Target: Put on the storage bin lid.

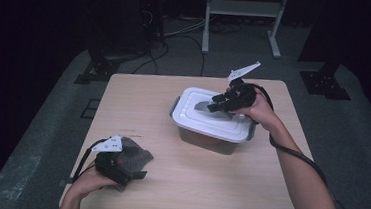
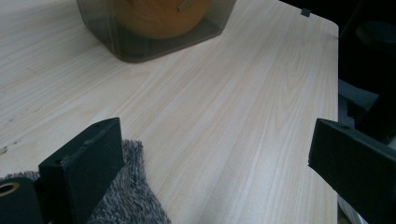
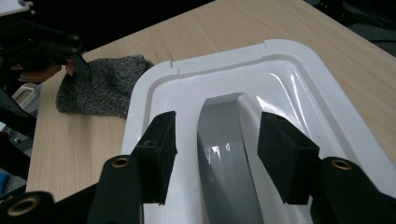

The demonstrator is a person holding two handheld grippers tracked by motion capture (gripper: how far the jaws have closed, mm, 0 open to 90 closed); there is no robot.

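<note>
A white lid [image 1: 222, 125] [image 3: 299, 79] covers a clear container [image 1: 206, 138] [image 2: 154, 37] with something orange [image 2: 159, 18] inside it, right of the table's middle. My right gripper [image 1: 216, 106] [image 3: 218, 140] is open just over the lid. Its jaws stand on either side of the lid's grey handle [image 1: 204, 106] [image 3: 219, 182], with a gap at each pad. At the near left, my left gripper [image 1: 135, 173] [image 2: 215, 140] is open and low over a grey fuzzy cloth [image 1: 137, 156] [image 2: 130, 196] [image 3: 100, 88]. One jaw rests by the cloth's edge, and only bare table lies between the jaws.
The wooden table [image 1: 138, 106] has bare room between cloth and container. Grey latches [image 1: 175, 105] sit on the container's ends. Beyond the far edge stand a white metal frame [image 1: 241, 8], cables and dark stands on the floor.
</note>
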